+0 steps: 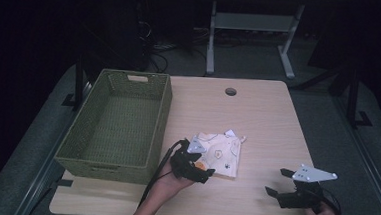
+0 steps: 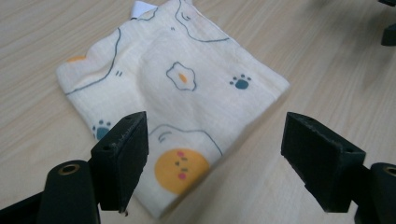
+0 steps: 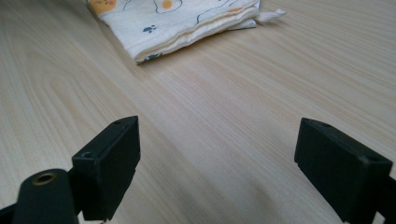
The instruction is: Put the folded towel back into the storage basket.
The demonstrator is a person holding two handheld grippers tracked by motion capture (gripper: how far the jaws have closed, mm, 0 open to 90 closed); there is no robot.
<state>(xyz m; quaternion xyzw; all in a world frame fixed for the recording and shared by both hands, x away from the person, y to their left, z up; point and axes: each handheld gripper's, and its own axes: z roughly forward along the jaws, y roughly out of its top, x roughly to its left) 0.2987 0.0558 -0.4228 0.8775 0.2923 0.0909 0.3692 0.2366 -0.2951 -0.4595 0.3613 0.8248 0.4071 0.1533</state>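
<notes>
Spread wide, the left gripper (image 2: 215,158) is hovering over the near corner of the folded cloth (image 2: 173,93) lying mid-desk (image 1: 268,117) right of the basket (image 1: 114,128) — best to pinch every layer together — while the right gripper (image 1: 281,182), fingers apart, is idling at lower right.

Both forearms come in from the near edge, the left gripper (image 1: 202,169) held near the middle with jaws spread wide, the right gripper (image 1: 281,182) well off to its right, jaws likewise apart.
</notes>
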